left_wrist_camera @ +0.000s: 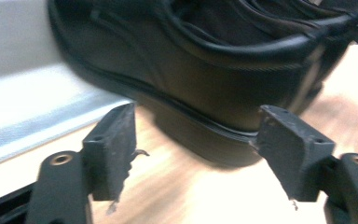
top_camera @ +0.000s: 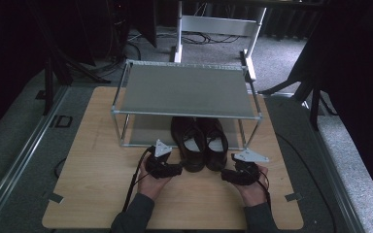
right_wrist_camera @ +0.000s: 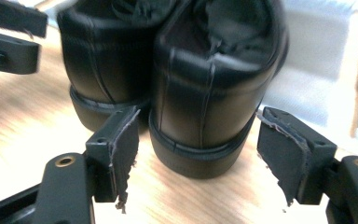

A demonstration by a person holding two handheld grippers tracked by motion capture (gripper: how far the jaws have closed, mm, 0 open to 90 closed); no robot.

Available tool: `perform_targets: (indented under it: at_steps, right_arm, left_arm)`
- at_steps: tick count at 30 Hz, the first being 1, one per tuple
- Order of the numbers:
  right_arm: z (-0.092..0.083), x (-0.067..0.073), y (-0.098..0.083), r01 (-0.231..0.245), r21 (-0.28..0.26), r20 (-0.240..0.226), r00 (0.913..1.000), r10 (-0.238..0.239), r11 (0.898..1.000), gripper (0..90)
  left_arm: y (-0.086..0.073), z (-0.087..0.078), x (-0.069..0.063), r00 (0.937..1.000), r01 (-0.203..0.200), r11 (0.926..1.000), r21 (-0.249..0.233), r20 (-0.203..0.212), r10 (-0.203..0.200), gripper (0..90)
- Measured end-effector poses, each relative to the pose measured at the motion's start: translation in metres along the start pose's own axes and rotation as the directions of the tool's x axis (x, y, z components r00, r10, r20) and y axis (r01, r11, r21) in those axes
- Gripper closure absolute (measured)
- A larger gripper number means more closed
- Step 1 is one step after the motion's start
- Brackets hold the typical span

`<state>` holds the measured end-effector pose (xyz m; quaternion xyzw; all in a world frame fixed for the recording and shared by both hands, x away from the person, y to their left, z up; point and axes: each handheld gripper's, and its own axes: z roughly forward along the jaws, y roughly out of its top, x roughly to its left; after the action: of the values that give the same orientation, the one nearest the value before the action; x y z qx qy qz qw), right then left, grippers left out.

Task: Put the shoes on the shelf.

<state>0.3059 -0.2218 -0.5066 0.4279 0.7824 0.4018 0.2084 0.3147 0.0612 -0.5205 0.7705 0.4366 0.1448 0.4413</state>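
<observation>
Shoes, a black leather pair [top_camera: 201, 143], stand side by side on my table [top_camera: 97, 194], toes under the metal shelf rack [top_camera: 184, 90], heels toward me. I see my left claw [left_wrist_camera: 196, 149] wide open just beside the left shoe's [top_camera: 188, 143] heel, gripping nothing. My right claw [right_wrist_camera: 198, 154] stands open around the right shoe's [right_wrist_camera: 214, 84] heel, pads clear.
</observation>
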Motion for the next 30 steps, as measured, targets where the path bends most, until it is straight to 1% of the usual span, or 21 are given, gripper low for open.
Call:
perform_targets:
  at_steps: [1, 4, 5, 6, 8, 10, 12, 14, 16, 17, 19, 21, 23, 24, 25, 27, 28, 29, 30]
  right_arm:
    - [0.006, -0.002, -0.002, -0.009, 0.023, -0.002, 1.0, 0.009, 1.0, 28.6]
    - [0.017, -0.005, -0.007, -0.027, 0.051, -0.019, 0.9994, 0.028, 0.998, 28.7]
    - [0.02, -0.005, -0.008, -0.031, 0.062, -0.023, 0.9992, 0.032, 0.998, 28.6]
    - [0.022, -0.005, -0.009, -0.031, 0.066, -0.026, 0.9991, 0.033, 0.997, 28.7]
    - [0.025, -0.005, -0.009, -0.032, 0.06, -0.014, 0.9994, 0.033, 0.998, 28.9]
    - [0.027, -0.006, -0.008, -0.045, 0.061, -0.027, 0.9986, 0.046, 0.997, 28.8]
    - [0.029, -0.006, -0.007, -0.049, 0.064, -0.018, 0.9986, 0.05, 0.997, 29.3]
    - [0.03, -0.006, -0.007, -0.052, 0.069, -0.015, 0.9984, 0.054, 0.996, 29.7]
    - [0.03, -0.004, -0.006, -0.048, 0.075, -0.006, 0.9988, 0.049, 0.996, 30.1]
    - [0.03, -0.003, -0.005, -0.046, 0.081, 0.002, 0.9989, 0.046, 0.996, 30.2]
    - [0.03, 0.0, -0.003, -0.053, 0.086, 0.011, 0.9986, 0.053, 0.995, 30.3]
    - [0.03, 0.004, -0.001, -0.048, 0.095, 0.023, 0.9987, 0.046, 0.994, 30.5]
    - [0.03, 0.008, 0.0, -0.044, 0.087, 0.038, 0.9984, 0.041, 0.995, 30.7]
    - [0.03, 0.009, 0.001, -0.043, 0.082, 0.044, 0.9982, 0.04, 0.996, 30.8]
    - [0.029, 0.011, 0.003, -0.049, 0.074, 0.049, 0.9978, 0.045, 0.996, 31.4]
    - [0.028, 0.012, 0.005, -0.056, 0.067, 0.046, 0.9975, 0.053, 0.996, 32.1]
    - [0.027, 0.012, 0.007, -0.058, 0.054, 0.042, 0.9976, 0.056, 0.997, 33.0]
    - [0.027, 0.012, 0.007, -0.058, 0.054, 0.042, 0.9976, 0.056, 0.997, 33.0]
    - [0.026, 0.013, 0.01, -0.062, 0.047, 0.039, 0.9974, 0.06, 0.997, 33.6]
  left_arm:
    - [0.0, 0.002, -0.003, 1.0, -0.004, 1.0, 0.007, 0.007, 0.004, 24.6]
    - [0.001, 0.009, -0.01, 0.9996, -0.024, 0.9994, 0.027, 0.014, 0.023, 20.1]
    - [0.002, 0.012, -0.013, 0.9995, -0.031, 0.9988, 0.038, 0.01, 0.031, 18.4]
    - [0.002, 0.015, -0.016, 0.9991, -0.042, 0.9981, 0.046, 0.009, 0.042, 17.7]
    - [0.002, 0.021, -0.019, 0.9986, -0.053, 0.9971, 0.054, -0.003, 0.053, 17.5]
    - [0.003, 0.025, -0.02, 0.9989, -0.047, 0.9971, 0.059, 0.001, 0.047, 17.1]
    - [0.004, 0.028, -0.023, 0.9988, -0.049, 0.9967, 0.065, 0.003, 0.049, 16.7]
    - [0.007, 0.032, -0.026, 0.9981, -0.062, 0.9955, 0.071, 0.007, 0.062, 16.9]
    - [0.009, 0.034, -0.029, 0.9972, -0.071, 0.9944, 0.079, -0.02, 0.073, 18.1]
    - [0.009, 0.033, -0.029, 0.9965, -0.073, 0.9943, 0.078, -0.036, 0.076, 21.1]
    - [0.009, 0.032, -0.027, 0.9969, -0.07, 0.9942, 0.083, -0.031, 0.072, 23.0]
    - [0.01, 0.031, -0.025, 0.9971, -0.07, 0.9939, 0.085, -0.025, 0.073, 23.6]
    - [0.011, 0.029, -0.023, 0.9973, -0.069, 0.9943, 0.081, -0.019, 0.071, 24.5]
    - [0.013, 0.027, -0.022, 0.9974, -0.068, 0.9951, 0.071, -0.02, 0.07, 25.0]
    - [0.014, 0.027, -0.021, 0.9975, -0.067, 0.9954, 0.068, -0.018, 0.069, 25.8]
    - [0.018, 0.023, -0.017, 0.9979, -0.063, 0.9967, 0.052, -0.013, 0.064, 26.3]
    - [0.021, 0.021, -0.015, 0.9981, -0.059, 0.9973, 0.043, -0.013, 0.06, 26.9]
    - [0.021, 0.021, -0.015, 0.9981, -0.059, 0.9973, 0.043, -0.013, 0.06, 27.9]
    - [0.025, 0.019, -0.011, 0.9984, -0.053, 0.998, 0.033, -0.019, 0.054, 27.9]
